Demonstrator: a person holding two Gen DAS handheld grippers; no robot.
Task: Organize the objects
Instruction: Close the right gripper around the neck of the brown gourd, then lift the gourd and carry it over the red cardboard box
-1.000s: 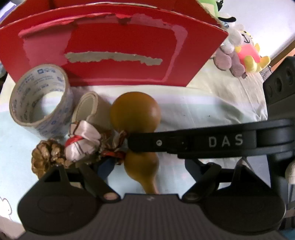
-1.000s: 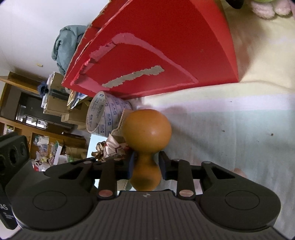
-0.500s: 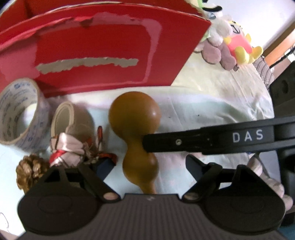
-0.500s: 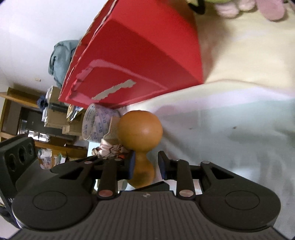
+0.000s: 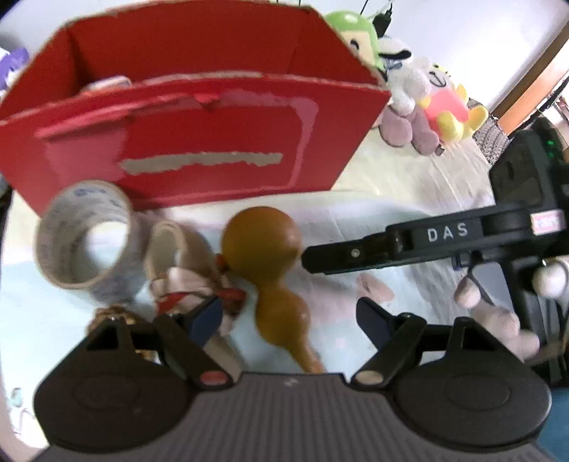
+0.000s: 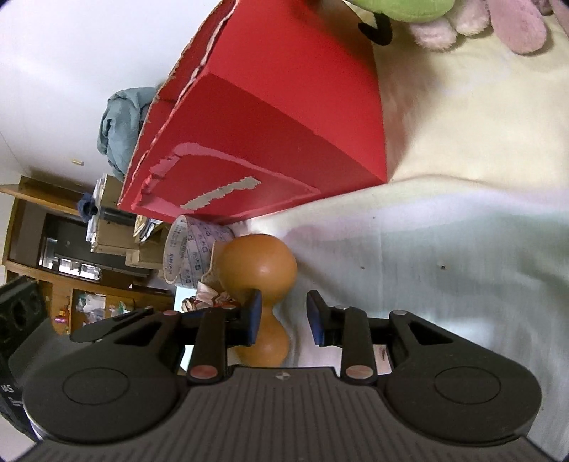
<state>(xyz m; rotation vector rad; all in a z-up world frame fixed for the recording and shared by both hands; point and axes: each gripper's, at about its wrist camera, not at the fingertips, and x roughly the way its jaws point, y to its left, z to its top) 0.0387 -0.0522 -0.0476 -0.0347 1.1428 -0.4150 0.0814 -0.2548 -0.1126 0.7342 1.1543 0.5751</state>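
A brown gourd (image 5: 265,248) lies on the pale sheet in front of a red cardboard box (image 5: 199,142). It also shows in the right wrist view (image 6: 259,270). My left gripper (image 5: 290,318) is open, with the gourd's neck between its fingers. My right gripper (image 6: 284,316) is open beside the gourd's waist, apart from it; its arm (image 5: 409,241) reaches in from the right in the left wrist view. A printed tape roll (image 5: 85,238), a smaller tape roll (image 5: 170,245), a ribbon bundle (image 5: 188,291) and a pine cone (image 5: 113,316) lie left of the gourd.
Plush toys (image 5: 419,99) sit to the right of the box and behind it (image 6: 462,21). The red box (image 6: 270,142) stands open-topped with something pale inside (image 5: 106,83). Shelves and clutter (image 6: 71,248) lie beyond the bed's edge.
My right gripper has opened and let go of the gourd's waist and drawn back to the right. The left gripper has pulled back and up, bringing the box's inside into view.
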